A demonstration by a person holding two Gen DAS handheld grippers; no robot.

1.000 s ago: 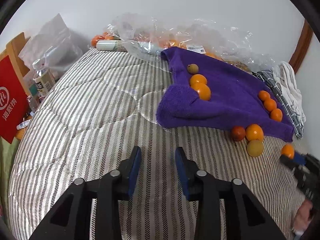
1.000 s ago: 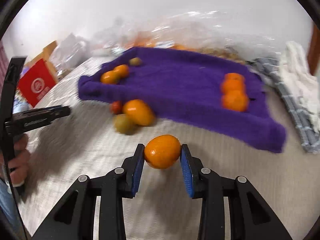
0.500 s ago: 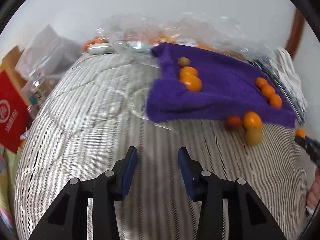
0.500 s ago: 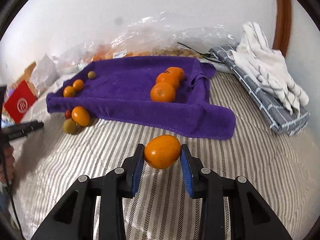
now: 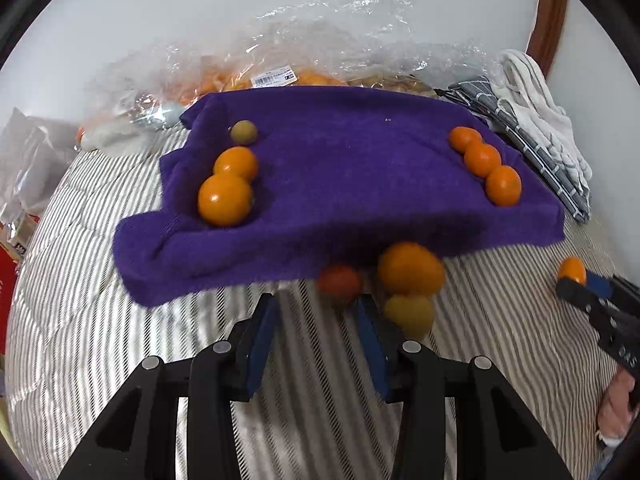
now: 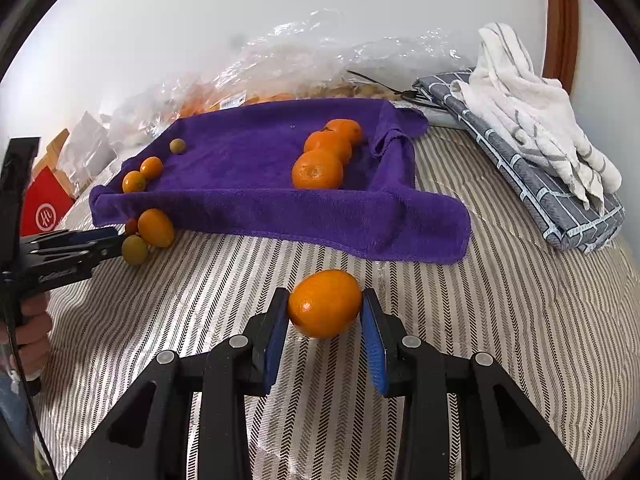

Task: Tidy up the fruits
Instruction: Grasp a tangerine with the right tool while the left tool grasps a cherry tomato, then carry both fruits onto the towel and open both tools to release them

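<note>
The right gripper [image 6: 325, 307] pinches an orange [image 6: 325, 304] across its middle, both blue pads on the rind, held above the striped bedcover [image 6: 500, 320]. The left gripper [image 5: 318, 312] is spread wide and empty, its tips just short of three loose fruits at its 12 to 1 o'clock: a small red fruit [image 5: 340, 283] nearest the gap, a larger orange fruit [image 5: 410, 268] beyond it, and a yellowish one [image 5: 410, 314] touching the right finger. All three are blurred in this view.

Past them lies the purple towel [image 5: 352, 184], its near edge draped over the bedcover. On it, at 11 o'clock from the left gripper, a left row [image 5: 226, 199] of two oranges and a small greenish fruit runs away from the camera; at 1 o'clock a right row [image 5: 482, 158] of three mandarins sits by the far edge. Behind the towel lies a crumpled clear bag [image 5: 304, 60], with folded cloths [image 5: 532, 112] at 2 o'clock.

The fruits are probably light and round, with smooth, firm but bruisable skin, so they will roll on the soft bedding if nudged. Each is best taken across its widest part, pads centred, with gentle pressure. The red one looks small enough to slip from a wide grip, and its neighbours crowd it, so the approach should be from the open left side.
</note>
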